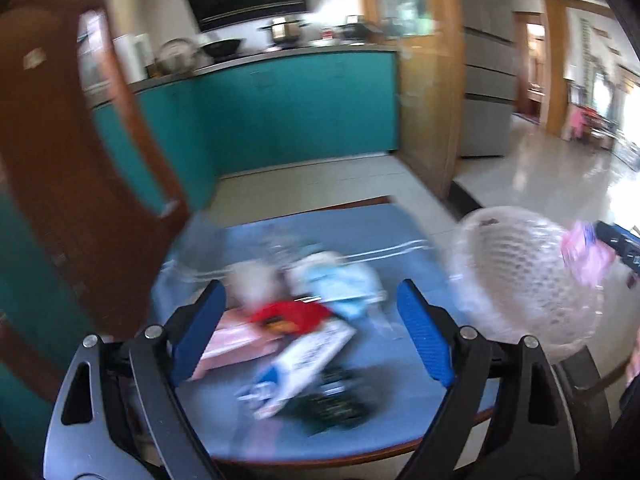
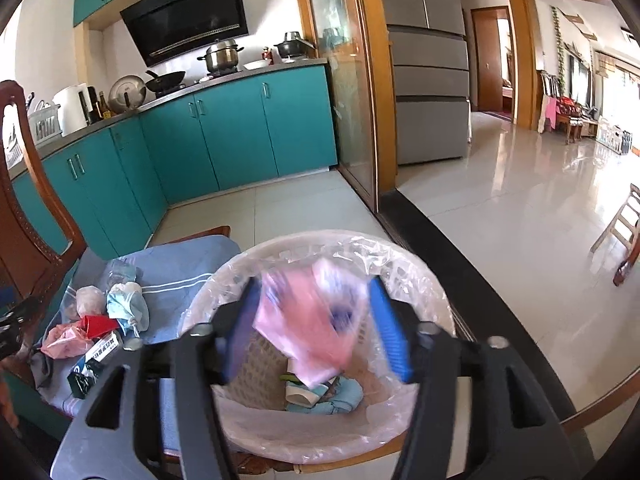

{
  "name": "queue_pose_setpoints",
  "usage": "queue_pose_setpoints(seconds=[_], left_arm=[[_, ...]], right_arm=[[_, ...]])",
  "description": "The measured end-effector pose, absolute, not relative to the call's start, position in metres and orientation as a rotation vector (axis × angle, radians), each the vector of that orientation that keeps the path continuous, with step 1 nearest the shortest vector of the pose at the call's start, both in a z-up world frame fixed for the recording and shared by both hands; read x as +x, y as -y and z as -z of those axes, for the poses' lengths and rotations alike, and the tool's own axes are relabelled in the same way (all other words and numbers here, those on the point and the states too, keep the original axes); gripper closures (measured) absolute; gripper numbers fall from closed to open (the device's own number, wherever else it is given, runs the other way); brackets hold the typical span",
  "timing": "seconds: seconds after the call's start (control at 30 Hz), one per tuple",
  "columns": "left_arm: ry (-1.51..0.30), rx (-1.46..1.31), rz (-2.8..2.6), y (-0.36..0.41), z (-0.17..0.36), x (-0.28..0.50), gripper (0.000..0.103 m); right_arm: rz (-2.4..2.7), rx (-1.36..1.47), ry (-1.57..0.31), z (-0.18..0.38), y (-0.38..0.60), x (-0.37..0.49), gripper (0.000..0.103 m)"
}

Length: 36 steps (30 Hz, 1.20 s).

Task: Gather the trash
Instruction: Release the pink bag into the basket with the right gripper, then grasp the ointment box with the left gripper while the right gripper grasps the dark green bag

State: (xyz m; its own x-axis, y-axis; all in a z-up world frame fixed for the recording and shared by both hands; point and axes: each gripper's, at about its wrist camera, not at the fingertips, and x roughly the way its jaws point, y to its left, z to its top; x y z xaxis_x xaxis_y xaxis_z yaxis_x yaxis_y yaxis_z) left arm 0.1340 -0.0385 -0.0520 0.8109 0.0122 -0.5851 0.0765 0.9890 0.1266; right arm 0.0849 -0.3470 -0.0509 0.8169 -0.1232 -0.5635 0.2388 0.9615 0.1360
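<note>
Wrapper film, pink and white, hangs between the blue pads of the right gripper [image 2: 314, 330] directly over the mouth of the lined basket [image 2: 424, 280]. The pink wrapper [image 2: 308, 320] is blurred, so whether the jaws pinch it or have just let it go cannot be told; they stand fairly wide around it. It looks feather-light, limp and a little slick, so it should drop freely but may drift or cling to a pad. Its long axis runs roughly top to bottom ahead of the gripper, the lower corner pointing down into the basket, where other scraps already lie.

The left gripper [image 1: 312, 332] is spread wide and holds nothing, hovering above the heap of trash on the blue-covered tabletop [image 1: 400, 412]. Just ahead of it, between the fingers, lie a red wrapper [image 1: 292, 314], a white-and-blue carton [image 1: 308, 360], a pale blue mask [image 1: 344, 284] and a flat pink packet [image 1: 236, 344] toward its left finger. The carton seems stiffest and would take a pinch across its narrow width; its long axis runs diagonally, from near-left to far-right of the gripper. The mask and wrappers are soft and crushable, best taken by a bunched fold in the middle. The basket sits off to this gripper's right.
</note>
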Motion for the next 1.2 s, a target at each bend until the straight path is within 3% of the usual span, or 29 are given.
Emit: queue_pose_setpoints(seconds=[0.33, 0.6, 0.83, 0.87, 0.93, 1.0, 1.2], left_arm=[[-0.634, 0.053, -0.104, -0.043, 0.047, 0.122, 0.016], [-0.663, 0.015, -0.124, -0.064, 0.051, 0.116, 0.016], [-0.697, 0.003, -0.121, -0.07, 0.06, 0.118, 0.016], [-0.706, 0.007, -0.116, -0.068, 0.063, 0.12, 0.016], [-0.73, 0.005, -0.098, -0.067, 0.071, 0.125, 0.016], [-0.758, -0.006, -0.078, -0.066, 0.081, 0.13, 0.016], [-0.865, 0.027, 0.006, -0.053, 0.12, 0.15, 0.016]], right_arm=[[-0.033, 0.096, -0.629, 0.057, 0.263, 0.098, 0.024], [-0.418, -0.045, -0.827, 0.119, 0.124, 0.122, 0.021], [-0.443, -0.092, -0.91, 0.15, 0.086, 0.138, 0.022], [-0.447, -0.079, -0.91, 0.151, 0.086, 0.139, 0.024], [-0.471, -0.057, -0.923, 0.151, 0.088, 0.139, 0.058], [-0.484, -0.032, -0.938, 0.151, 0.091, 0.141, 0.063], [-0.377, -0.002, -0.909, 0.14, 0.13, 0.133, 0.063]])
